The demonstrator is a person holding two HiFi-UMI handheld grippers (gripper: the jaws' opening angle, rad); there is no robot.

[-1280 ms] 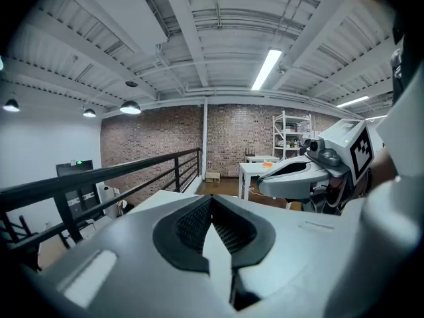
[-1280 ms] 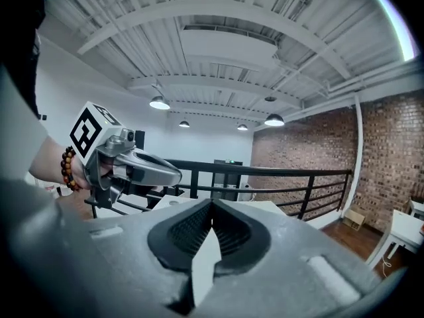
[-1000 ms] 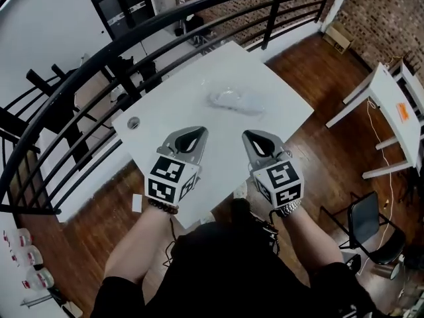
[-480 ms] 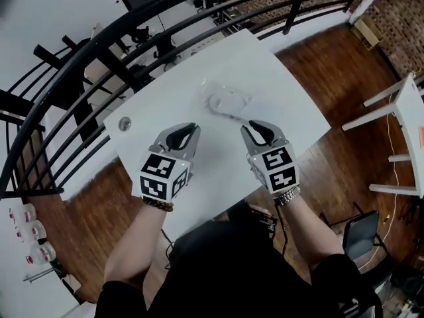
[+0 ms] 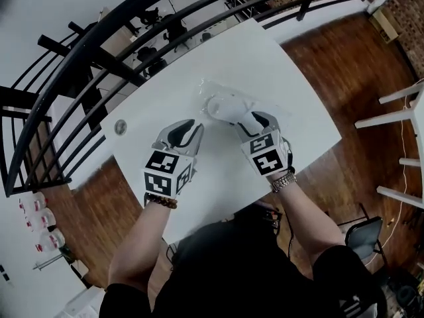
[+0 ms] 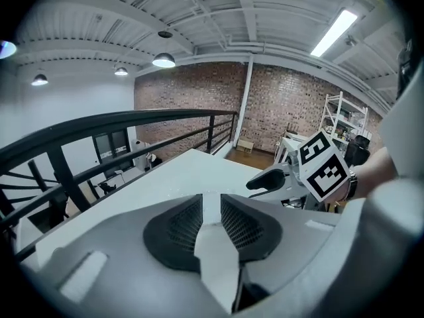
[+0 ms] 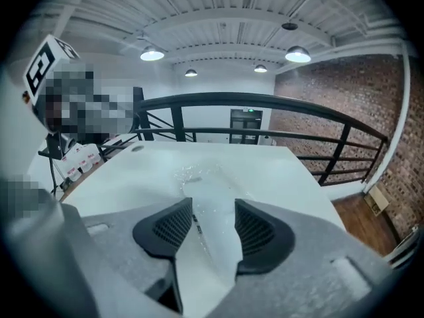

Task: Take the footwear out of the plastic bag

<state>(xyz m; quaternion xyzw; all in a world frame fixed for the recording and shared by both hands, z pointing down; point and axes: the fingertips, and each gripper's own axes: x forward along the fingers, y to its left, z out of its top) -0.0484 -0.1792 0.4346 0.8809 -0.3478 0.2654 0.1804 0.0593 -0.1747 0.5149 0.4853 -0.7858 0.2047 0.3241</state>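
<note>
1. Task object: white footwear (image 5: 227,108) lies sealed in a clear, crinkled plastic bag (image 5: 212,93) near the middle of the white rectangular table (image 5: 265,58). Bag flat on the tabletop, not lifted.
2. Left gripper (image 5: 187,126): jaws apart by a narrow gap, nothing between them in the left gripper view (image 6: 211,201), only bare table ahead. It sits near the bag's left side, apart from it.
3. Right gripper (image 5: 257,118): jaws apart. In the right gripper view (image 7: 213,207) the near end of the footwear (image 7: 213,189) and the plastic around it (image 7: 193,173) fill the gap between the pads. Cannot tell whether the pads touch the plastic yet; no clamp seen.
4. Progress, judged: 0 steps of the removal done. Approach looks nearly complete; the bag is unopened as far as visible, and its mouth cannot be located.
5. Left to do, judged: grip the bag with 1 gripper, find the opening, pull the footwear clear with the other.
</note>
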